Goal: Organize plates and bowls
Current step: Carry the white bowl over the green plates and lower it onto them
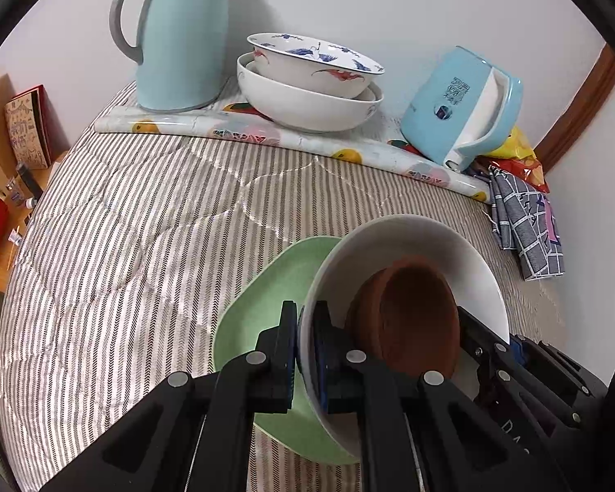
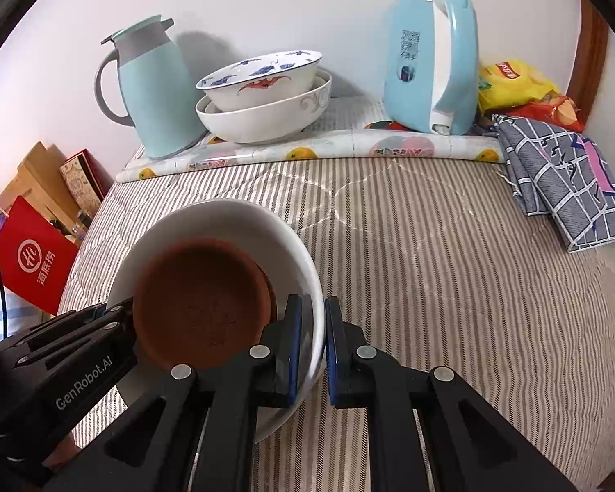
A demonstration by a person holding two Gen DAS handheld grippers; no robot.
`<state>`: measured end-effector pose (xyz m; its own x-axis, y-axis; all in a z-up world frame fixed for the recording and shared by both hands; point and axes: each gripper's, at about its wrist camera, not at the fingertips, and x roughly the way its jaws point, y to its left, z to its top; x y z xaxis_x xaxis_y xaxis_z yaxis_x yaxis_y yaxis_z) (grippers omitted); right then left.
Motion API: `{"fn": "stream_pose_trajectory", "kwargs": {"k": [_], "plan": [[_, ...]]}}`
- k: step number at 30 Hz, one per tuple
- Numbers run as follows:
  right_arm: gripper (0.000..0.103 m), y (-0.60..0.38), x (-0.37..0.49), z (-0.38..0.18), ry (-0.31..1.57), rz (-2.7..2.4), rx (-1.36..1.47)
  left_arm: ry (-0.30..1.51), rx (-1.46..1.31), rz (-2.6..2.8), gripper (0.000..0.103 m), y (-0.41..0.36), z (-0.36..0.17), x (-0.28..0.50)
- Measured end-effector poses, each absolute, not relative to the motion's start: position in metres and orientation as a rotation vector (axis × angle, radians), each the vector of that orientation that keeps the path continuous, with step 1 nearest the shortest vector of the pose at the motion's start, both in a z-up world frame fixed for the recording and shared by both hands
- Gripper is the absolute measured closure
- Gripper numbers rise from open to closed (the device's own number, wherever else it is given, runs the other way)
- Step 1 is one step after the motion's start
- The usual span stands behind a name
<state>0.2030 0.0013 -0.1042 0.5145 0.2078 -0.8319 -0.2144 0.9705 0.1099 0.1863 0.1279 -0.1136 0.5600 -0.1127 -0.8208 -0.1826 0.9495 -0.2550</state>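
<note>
Presently: white bowl (image 1: 410, 254), brown dish (image 1: 410, 311) inside, carried two-handed over green plate (image 1: 266, 299).
Left gripper (image 1: 305, 352) clamped on rim at nine o'clock, right gripper (image 2: 312, 348) at three; next, likely seating it level on plate on striped bed (image 2: 430, 266).

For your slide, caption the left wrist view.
Both grippers hold a white bowl, brown dish inside, above a green plate.

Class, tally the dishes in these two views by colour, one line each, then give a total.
White bowls: 2, held and lower stacked
Blue-and-red patterned bowl: 1
Brown dish: 1
Green plate: 1
Total: 5
</note>
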Motion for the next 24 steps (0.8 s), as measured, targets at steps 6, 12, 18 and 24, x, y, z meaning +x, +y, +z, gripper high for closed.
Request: {"fn": "stream_pose_trajectory", "kwargs": {"k": [6, 12, 18, 24], "plan": [[0.093, 0.007, 0.209, -0.110, 1.012, 0.260, -0.007, 0.992, -0.329, 0.052, 0.095, 0.133, -0.118, 0.190], [0.093, 0.010, 0.213, -0.117, 1.029, 0.265, -0.003, 1.007, -0.330, 0.059, 0.095, 0.138, -0.125, 0.194], [0.093, 0.013, 0.218, -0.126, 1.046, 0.268, -0.003, 1.019, -0.335, 0.064, 0.095, 0.142, -0.131, 0.197], [0.093, 0.013, 0.221, -0.132, 1.061, 0.264, -0.006, 1.030, -0.327, 0.063, 0.095, 0.140, -0.138, 0.201]]}}
